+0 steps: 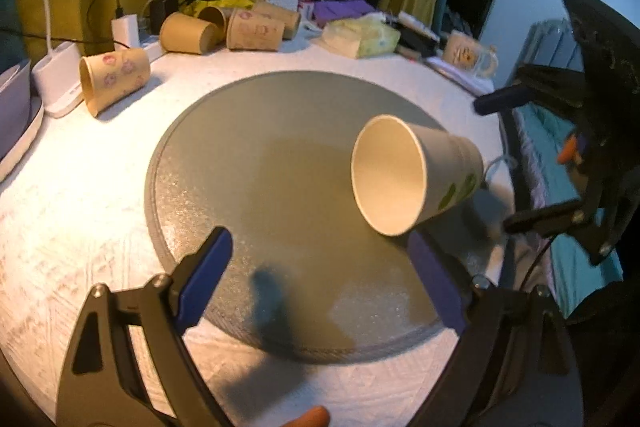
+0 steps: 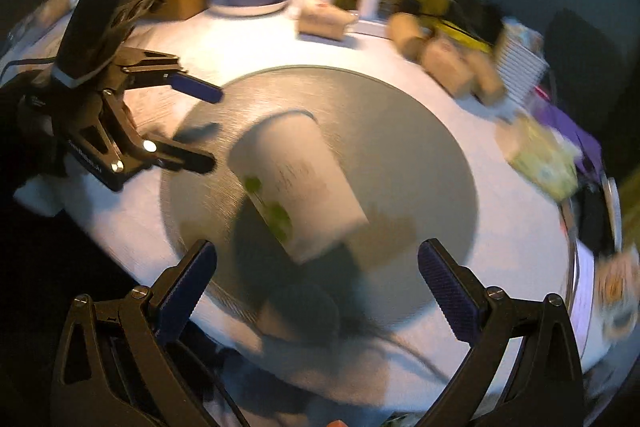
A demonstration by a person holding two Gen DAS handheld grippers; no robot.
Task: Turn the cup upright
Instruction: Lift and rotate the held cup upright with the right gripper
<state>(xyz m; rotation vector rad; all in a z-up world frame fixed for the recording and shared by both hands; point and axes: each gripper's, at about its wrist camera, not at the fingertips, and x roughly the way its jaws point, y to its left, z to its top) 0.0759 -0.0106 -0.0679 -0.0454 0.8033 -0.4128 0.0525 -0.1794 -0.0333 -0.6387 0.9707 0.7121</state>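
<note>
White-clothed desk (image 1: pixel 100 187) carries a round grey mat (image 1: pixel 248 155). On the mat's right side a paper cup (image 1: pixel 416 175) lies on its side. Left tongs (image 1: pixel 320 259) and right tongs (image 2: pixel 316 267) both gape wide, released, gripping nothing.

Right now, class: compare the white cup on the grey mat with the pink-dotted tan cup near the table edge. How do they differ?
The white cup is pale with green marks; the pink-dotted cup is tan with pink rings. The white cup lies on the grey mat; the pink-dotted cup lies off it, on the white tablecloth. Both lie on their sides, not upright, and no gripper holds either.
</note>
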